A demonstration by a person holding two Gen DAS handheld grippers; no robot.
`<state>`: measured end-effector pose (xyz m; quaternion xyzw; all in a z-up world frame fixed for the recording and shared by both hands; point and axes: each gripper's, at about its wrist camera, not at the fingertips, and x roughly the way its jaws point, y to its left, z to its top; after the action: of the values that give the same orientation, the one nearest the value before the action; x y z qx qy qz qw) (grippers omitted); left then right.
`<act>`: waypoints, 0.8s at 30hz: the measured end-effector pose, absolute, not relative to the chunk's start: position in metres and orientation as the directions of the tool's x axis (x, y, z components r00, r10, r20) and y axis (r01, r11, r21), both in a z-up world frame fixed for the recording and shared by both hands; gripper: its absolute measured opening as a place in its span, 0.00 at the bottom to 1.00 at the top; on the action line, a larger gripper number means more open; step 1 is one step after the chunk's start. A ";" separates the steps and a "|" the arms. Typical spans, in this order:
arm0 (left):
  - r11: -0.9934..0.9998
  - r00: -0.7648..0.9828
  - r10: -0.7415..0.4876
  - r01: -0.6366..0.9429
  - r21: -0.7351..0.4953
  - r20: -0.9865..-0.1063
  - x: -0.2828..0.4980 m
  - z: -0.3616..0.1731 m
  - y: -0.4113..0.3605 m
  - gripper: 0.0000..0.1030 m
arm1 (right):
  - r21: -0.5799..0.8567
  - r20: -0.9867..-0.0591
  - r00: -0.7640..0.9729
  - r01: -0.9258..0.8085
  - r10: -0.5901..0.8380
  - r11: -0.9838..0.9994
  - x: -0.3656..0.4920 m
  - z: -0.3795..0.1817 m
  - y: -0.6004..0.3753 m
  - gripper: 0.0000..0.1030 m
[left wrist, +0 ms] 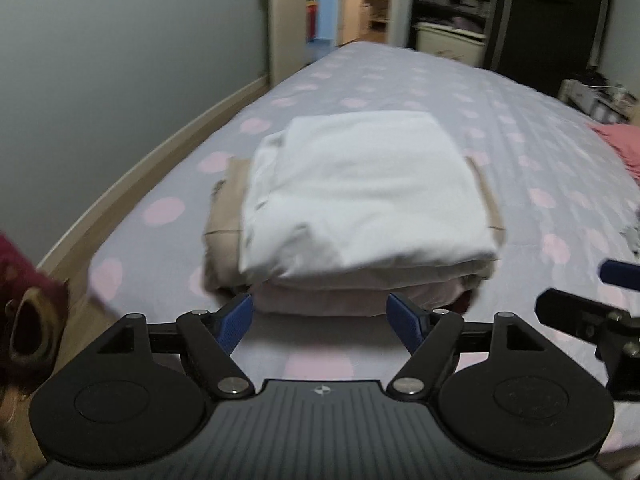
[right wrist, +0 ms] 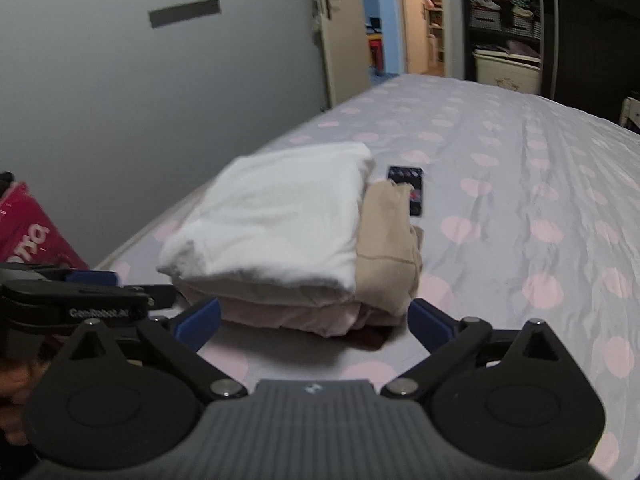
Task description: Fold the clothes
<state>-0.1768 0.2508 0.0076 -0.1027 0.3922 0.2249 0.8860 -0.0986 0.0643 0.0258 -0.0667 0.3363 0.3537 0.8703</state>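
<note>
A stack of folded clothes lies on the bed: a white garment (left wrist: pixel 360 196) on top, a beige one (left wrist: pixel 224 220) under it and a pale pink layer (left wrist: pixel 320 300) at the bottom. In the right wrist view the same white garment (right wrist: pixel 276 224) covers the beige one (right wrist: pixel 388 256). My left gripper (left wrist: pixel 320 320) is open just short of the stack's near edge, holding nothing. My right gripper (right wrist: pixel 316 320) is open too, empty, in front of the stack's near right corner. The right gripper's body (left wrist: pixel 592 316) shows at the right edge of the left wrist view.
The bed sheet (right wrist: pixel 520 200) is lilac with pink dots. A dark phone (right wrist: pixel 412 188) lies just behind the stack. A pink cloth (left wrist: pixel 620 140) sits far right. A red box (right wrist: pixel 28 232) and a wall are to the left; a doorway and wardrobe stand beyond the bed.
</note>
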 end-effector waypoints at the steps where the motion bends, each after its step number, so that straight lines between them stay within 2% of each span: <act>1: 0.870 0.583 0.341 -0.493 0.012 -0.738 -0.177 0.007 0.250 0.71 | 0.119 -0.638 0.525 -0.656 0.563 0.746 -0.100 0.025 0.066 0.98; 4: 0.852 0.567 0.388 -0.522 0.047 -0.727 -0.181 0.003 0.249 0.71 | 0.110 -0.655 0.529 -0.641 0.540 0.760 -0.102 0.021 0.073 0.98; 16: 0.850 0.528 0.360 -0.525 0.037 -0.769 -0.185 -0.015 0.248 0.71 | 0.068 -0.717 0.538 -0.579 0.443 0.812 -0.113 0.006 0.099 0.98; 24: 0.850 0.521 0.352 -0.526 0.032 -0.778 -0.185 -0.017 0.248 0.71 | 0.063 -0.727 0.533 -0.576 0.433 0.815 -0.114 0.003 0.099 0.98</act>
<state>-0.1852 0.2484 -0.0166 -0.1043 0.4186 0.2536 0.8658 -0.1138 0.0990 0.0031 -0.0924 0.3868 0.2895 0.8706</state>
